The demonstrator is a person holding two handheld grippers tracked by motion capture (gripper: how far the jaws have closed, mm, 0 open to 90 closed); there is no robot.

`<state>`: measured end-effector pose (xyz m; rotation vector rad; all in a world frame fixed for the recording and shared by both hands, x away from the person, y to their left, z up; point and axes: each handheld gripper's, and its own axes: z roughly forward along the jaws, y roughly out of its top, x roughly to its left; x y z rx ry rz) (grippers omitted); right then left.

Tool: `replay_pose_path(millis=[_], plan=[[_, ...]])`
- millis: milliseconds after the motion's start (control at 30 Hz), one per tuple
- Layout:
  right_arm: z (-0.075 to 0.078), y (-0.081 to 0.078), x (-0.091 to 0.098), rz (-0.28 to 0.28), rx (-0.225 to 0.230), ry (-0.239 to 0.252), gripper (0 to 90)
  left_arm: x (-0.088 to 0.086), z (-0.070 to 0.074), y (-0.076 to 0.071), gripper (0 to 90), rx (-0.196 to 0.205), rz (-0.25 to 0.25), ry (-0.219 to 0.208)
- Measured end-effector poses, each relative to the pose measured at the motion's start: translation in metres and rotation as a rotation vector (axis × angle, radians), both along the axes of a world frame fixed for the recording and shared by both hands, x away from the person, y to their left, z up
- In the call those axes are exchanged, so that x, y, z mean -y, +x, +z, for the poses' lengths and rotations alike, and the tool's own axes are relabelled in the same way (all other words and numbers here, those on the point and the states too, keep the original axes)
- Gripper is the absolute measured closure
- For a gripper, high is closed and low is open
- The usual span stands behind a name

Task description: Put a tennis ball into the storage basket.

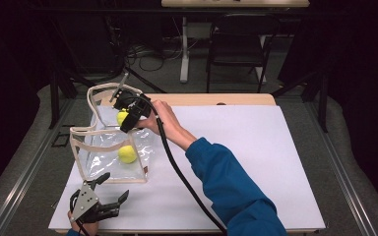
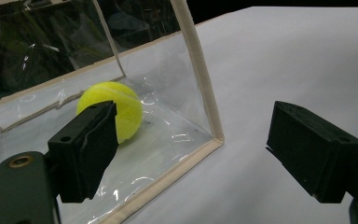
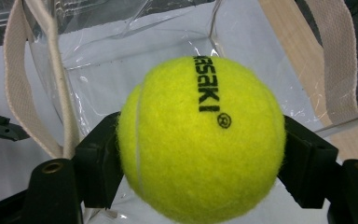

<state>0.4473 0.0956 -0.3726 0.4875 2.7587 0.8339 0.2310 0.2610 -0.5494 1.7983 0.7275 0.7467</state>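
Note:
A clear plastic bag with cream trim (image 1: pixel 86 132) stands open at the table's left. One yellow tennis ball (image 1: pixel 127 154) lies on the bag's floor, also seen through its wall (image 2: pixel 123 105). A second tennis ball (image 1: pixel 121 117) with black lettering (image 3: pixel 205 140) is clamped between the jaws of my right gripper (image 1: pixel 128 115), over the bag's far opening; the bag's wall (image 3: pixel 121 56) lies behind it. My left gripper (image 1: pixel 115 186) rests near the table's front left, just outside the bag's near corner (image 2: pixel 212 140), its jaws wide apart around nothing (image 2: pixel 196 149).
A white sheet (image 1: pixel 256 157) covers the table, with a wooden strip (image 1: pixel 216 100) along the far edge. The right gripper's black cable (image 1: pixel 177 169) trails across the sheet. A chair (image 1: pixel 238 44) and a table leg (image 1: pixel 184 49) stand beyond the table.

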Motion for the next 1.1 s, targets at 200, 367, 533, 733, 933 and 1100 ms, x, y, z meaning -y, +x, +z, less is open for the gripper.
replay_pose_path(millis=[200, 367, 533, 733, 933, 1100], plan=[[0.006, -0.002, 0.003, -0.012, 0.03, 0.025, 15.4, 0.0, 0.0, 0.0, 15.9, 0.001, -0.002, -0.002], [0.017, -0.002, 0.015, -0.025, 0.049, 0.084, 11.4, 0.0, 0.0, 0.0, 15.9, -0.001, -0.003, -0.001], [0.024, -0.001, 0.03, -0.033, 0.042, 0.114, 5.6, 0.0, 0.0, 0.0, 15.9, -0.001, -0.002, 0.0], [0.03, -0.005, 0.044, -0.029, 0.039, 0.139, 1.5, 0.001, 0.0, 0.0, 15.9, -0.001, -0.002, 0.001], [0.033, -0.01, 0.059, -0.027, 0.036, 0.142, 0.1, 0.001, 0.0, 0.0, 15.9, -0.001, -0.002, 0.002], [0.032, -0.011, 0.074, -0.044, 0.03, 0.149, 0.0, 0.002, 0.0, 0.0, 15.9, 0.0, 0.0, 0.004]])
